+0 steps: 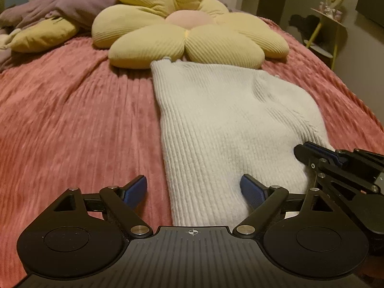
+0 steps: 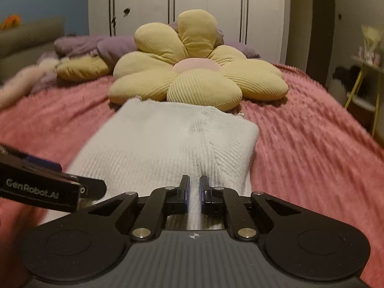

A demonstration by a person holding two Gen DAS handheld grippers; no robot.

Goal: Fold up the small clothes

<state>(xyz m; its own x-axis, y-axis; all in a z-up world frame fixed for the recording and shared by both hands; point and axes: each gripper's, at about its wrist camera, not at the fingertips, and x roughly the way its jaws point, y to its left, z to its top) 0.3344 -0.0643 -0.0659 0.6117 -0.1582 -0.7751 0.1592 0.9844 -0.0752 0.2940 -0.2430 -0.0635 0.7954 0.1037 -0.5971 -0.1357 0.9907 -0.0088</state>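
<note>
A white ribbed knit garment (image 1: 223,129) lies folded lengthwise on the pink bedspread (image 1: 72,120), its far end against a yellow flower cushion (image 1: 187,36). My left gripper (image 1: 193,188) is open, its jaws wide, straddling the garment's near left edge. My right gripper (image 2: 194,189) is nearly closed, with a ridge of the white garment (image 2: 168,139) pinched between its blue pads at the near edge. The right gripper also shows in the left wrist view (image 1: 309,153), over the garment's near right corner. The left gripper shows at the left in the right wrist view (image 2: 72,187).
The flower cushion (image 2: 196,79) lies mid-bed. A purple blanket (image 1: 60,9) and a small yellow pillow (image 1: 40,36) lie at the far left. A yellow-legged side table (image 1: 328,28) stands to the right of the bed. White wardrobes (image 2: 192,2) stand behind.
</note>
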